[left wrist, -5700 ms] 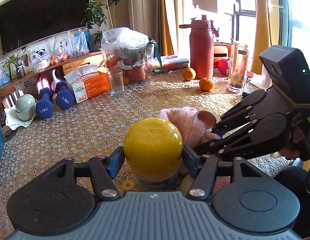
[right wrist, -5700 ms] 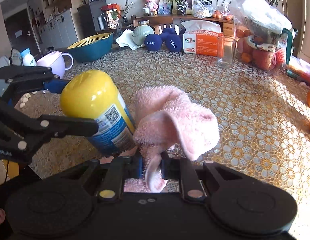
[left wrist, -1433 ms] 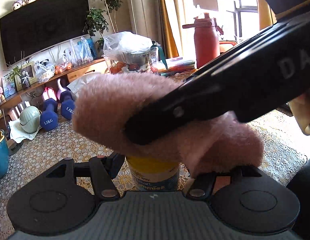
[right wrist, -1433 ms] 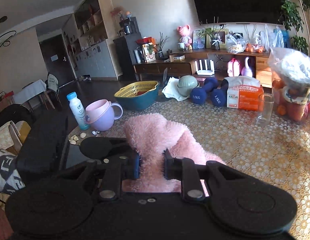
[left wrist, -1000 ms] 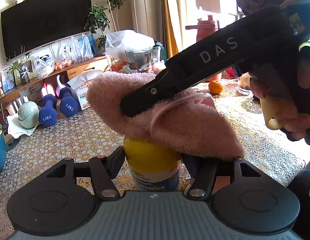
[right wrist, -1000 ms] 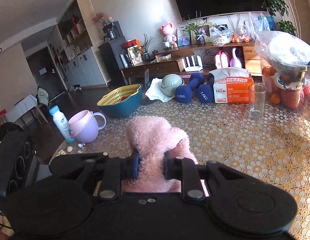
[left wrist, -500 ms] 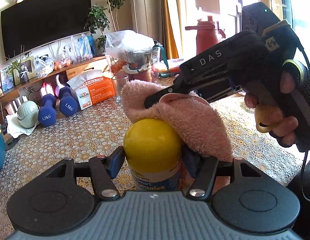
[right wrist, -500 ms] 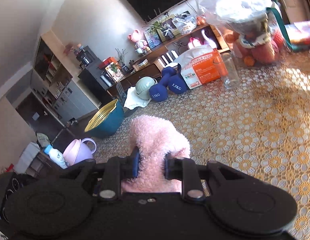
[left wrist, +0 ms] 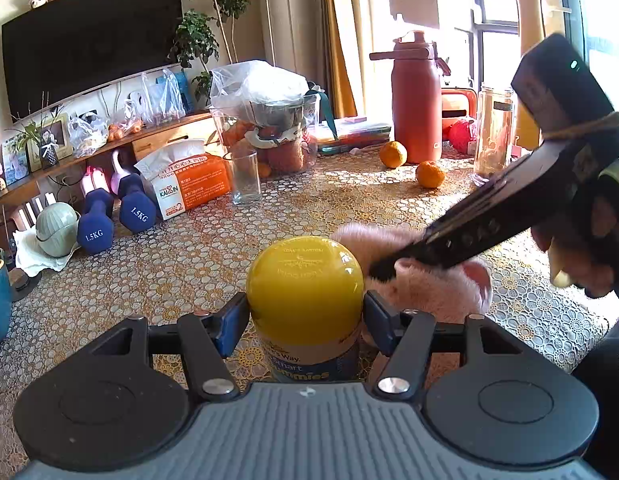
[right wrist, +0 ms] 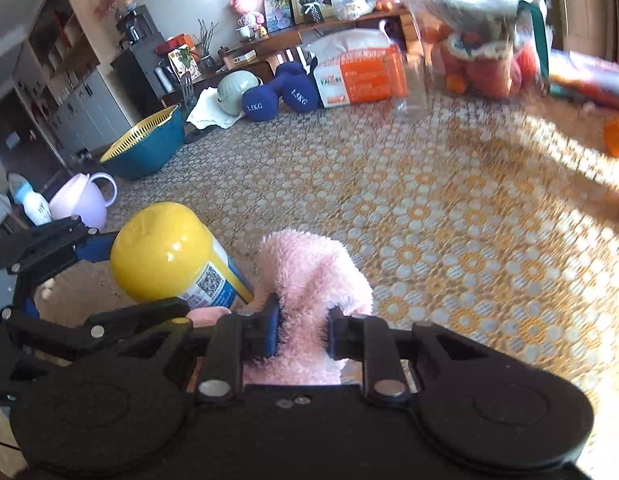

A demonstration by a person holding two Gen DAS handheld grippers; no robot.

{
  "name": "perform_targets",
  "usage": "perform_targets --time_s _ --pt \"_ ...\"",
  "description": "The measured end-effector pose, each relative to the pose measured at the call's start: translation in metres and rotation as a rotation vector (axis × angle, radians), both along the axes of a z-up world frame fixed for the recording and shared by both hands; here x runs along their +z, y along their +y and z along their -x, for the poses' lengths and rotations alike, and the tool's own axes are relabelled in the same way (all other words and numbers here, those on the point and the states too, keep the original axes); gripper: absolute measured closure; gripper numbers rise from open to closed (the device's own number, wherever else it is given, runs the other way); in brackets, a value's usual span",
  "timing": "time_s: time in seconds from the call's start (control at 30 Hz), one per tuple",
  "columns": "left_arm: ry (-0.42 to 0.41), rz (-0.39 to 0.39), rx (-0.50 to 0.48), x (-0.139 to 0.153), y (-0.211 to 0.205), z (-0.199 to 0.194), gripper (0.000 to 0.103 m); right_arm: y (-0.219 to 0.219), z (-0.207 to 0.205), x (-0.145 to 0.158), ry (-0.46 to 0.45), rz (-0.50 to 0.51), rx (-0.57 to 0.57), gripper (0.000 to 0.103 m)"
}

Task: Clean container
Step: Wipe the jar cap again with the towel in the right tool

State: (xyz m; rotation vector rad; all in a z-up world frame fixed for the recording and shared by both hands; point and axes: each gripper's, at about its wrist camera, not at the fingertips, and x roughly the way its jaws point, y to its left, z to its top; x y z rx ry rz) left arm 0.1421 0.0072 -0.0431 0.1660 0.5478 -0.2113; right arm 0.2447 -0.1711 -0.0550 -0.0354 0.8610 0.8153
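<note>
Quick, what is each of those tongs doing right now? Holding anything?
Left tongs: closed on the yellow-capped bottle.
Right tongs: closed on the pink fluffy cloth, beside the bottle.

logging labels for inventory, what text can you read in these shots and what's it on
"1.5KG": each blue dumbbell.
"KAIXIN", "2": orange tissue box.
"Smart", "ummies", part hidden: yellow-capped container.
"DAS", blurred: right hand-held gripper.
Cap embossing, QR label: too small to read.

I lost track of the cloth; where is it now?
The pink cloth is pinched in the right claw, low beside the yellow-lidded container, on its right in the left wrist view.
</note>
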Motion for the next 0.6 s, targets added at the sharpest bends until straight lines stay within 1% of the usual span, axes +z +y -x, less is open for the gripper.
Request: perform_targets --time_s 0.07,0.13,0.2,0.3,0.43,0.5,0.6 --pt "-0.001 -0.002 0.000 0.000 0.000 0.000 0.041 -0.008 0.009 0.022 -0.096 -0.012 -0.005 0.082" --pt "0.000 -0.001 0.002 -0.001 0.000 0.000 0.041 -0.013 0.017 0.045 -0.164 -0.056 0.020 0.082" --pt "-0.002 -0.002 0.001 -0.001 -0.001 0.002 0.041 -0.012 0.028 0.063 -0.220 -0.085 0.064 0.082" --pt "-0.001 -0.002 0.002 -0.001 -0.001 0.002 0.041 -0.001 0.045 0.079 -0.267 -0.118 0.165 0.082" --pt "-0.004 -0.011 -0.003 -0.002 -0.002 0.003 0.041 0.022 0.060 0.081 -0.251 -0.137 0.299 0.082" --pt "-0.008 -0.022 -0.007 -0.002 -0.004 0.004 0.041 0.032 0.060 0.075 -0.234 -0.118 0.321 0.082" --pt "-0.012 -0.031 -0.004 -0.002 -0.005 0.004 0.041 0.039 0.050 0.064 -0.203 -0.099 0.305 0.082"
